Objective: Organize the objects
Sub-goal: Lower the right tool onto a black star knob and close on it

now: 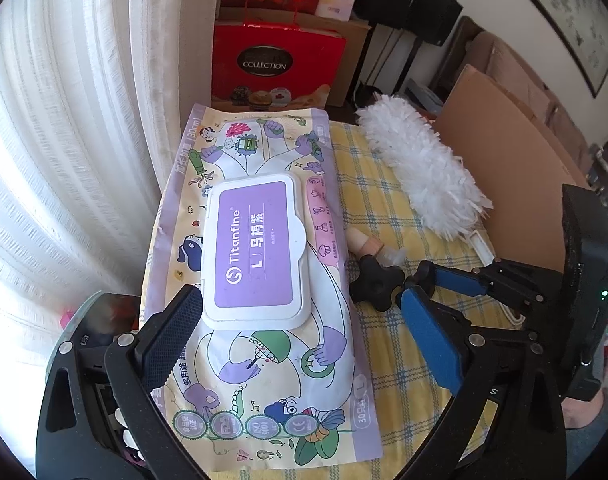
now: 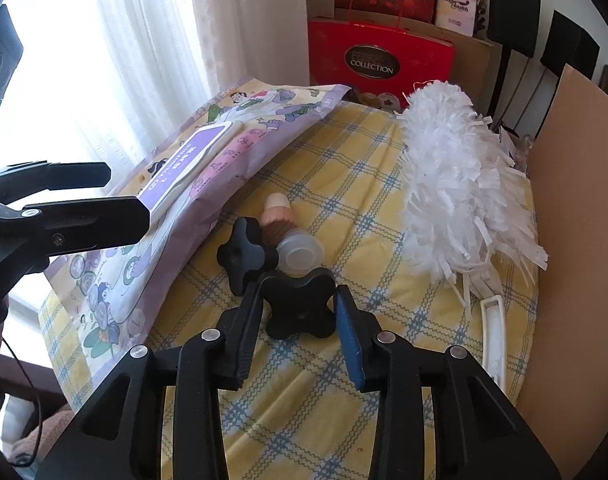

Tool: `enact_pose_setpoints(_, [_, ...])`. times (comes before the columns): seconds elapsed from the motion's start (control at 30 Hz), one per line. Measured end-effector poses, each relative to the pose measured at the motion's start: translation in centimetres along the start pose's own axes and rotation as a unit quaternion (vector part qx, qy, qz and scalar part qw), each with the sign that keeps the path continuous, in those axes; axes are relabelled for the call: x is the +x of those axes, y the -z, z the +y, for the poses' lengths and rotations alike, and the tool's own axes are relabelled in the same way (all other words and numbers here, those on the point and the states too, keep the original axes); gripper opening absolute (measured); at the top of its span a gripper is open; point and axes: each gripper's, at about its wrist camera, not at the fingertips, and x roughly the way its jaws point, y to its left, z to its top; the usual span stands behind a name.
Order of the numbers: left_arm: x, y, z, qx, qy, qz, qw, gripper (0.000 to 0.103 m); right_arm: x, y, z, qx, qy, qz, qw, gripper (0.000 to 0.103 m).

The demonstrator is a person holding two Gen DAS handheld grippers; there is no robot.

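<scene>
Two knobs: black star-shaped; one knob (image 2: 298,306) sits low centre in the right wrist view, flat on the cloth (image 2: 335,380); the other knob (image 2: 244,256) stands tilted on edge just up-left of it, and the two look to be touching.
Right gripper (image 2: 300,312): its jaws stand on either side of the flat knob, narrowly parted; the pads look to touch it, but a firm clamp cannot be confirmed.
Left gripper (image 1: 300,312): jaws spread wide around the near half of the pack (image 1: 260,280), nothing held; one pad lies at the lid's lower-left corner, the blue pad beside the pack's right edge.
Pack: long axis runs from the bottom of the left wrist view up toward the red bag (image 1: 278,66); the lid (image 1: 254,252) lies lengthwise on it.
Duster (image 2: 459,184): white, fluffy, long axis slanting from upper centre to lower right, handle end (image 2: 493,332) pointing down-frame.
Small bottle (image 2: 282,224): lies behind the knobs, clear cap toward the camera.
Hard to see: the bottle is partly hidden by the knobs; the pack's near end is cut off by the left gripper's frame; the bag's lower part sits behind the table edge.
</scene>
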Motion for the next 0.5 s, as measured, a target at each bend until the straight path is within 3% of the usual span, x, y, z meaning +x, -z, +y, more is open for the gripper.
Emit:
enact_pose_setpoints(0.33, [0.3,0.5,-2.9,0.070,0.000,-0.014,0.9974,0.090,-2.6,0.0,-2.2,0.061,0.011,-0.012,0.998,0.035])
enact_pose_setpoints(0.5, [0.9,0.6,-4.7,0.101,0.005,-0.014,0.9947,0.076,-4.4,-0.3,-2.8,0.081,0.018,-0.021,0.996,0.035])
